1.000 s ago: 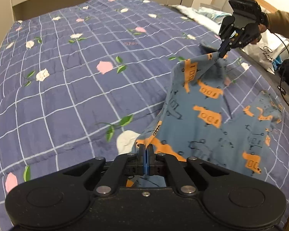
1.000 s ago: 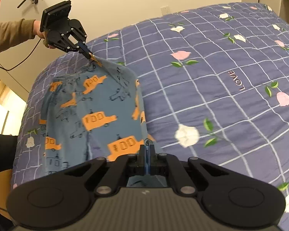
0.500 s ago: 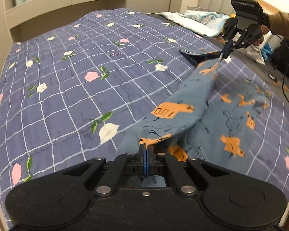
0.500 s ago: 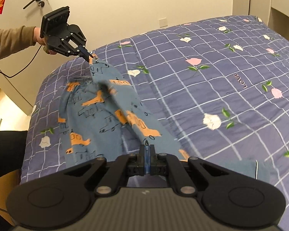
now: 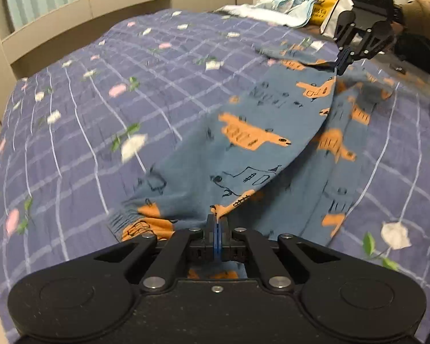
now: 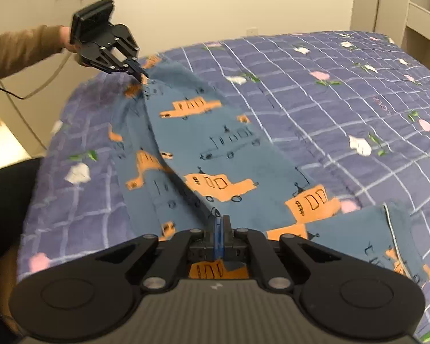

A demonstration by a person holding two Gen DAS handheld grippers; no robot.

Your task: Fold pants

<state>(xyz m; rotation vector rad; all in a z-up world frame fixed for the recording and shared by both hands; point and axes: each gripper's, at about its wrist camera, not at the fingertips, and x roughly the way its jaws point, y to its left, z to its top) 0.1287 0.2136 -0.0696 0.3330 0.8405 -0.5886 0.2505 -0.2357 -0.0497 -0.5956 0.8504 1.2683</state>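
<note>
Left wrist view shows one pair of blue pants (image 5: 243, 149), printed with orange cars, spread across the bed (image 5: 100, 109), one layer lifted and folded over the other. Two grippers hold them: the left gripper (image 5: 217, 223) has its fingers pinched tight on a pants edge at the near end, and the right gripper (image 5: 344, 63) is clamped on the far end, held by a person's sleeve (image 5: 424, 20). One checked blue quilt with flowers (image 5: 71, 143) covers the bed. A heap of pale laundry (image 5: 272, 8) lies beyond.
</note>
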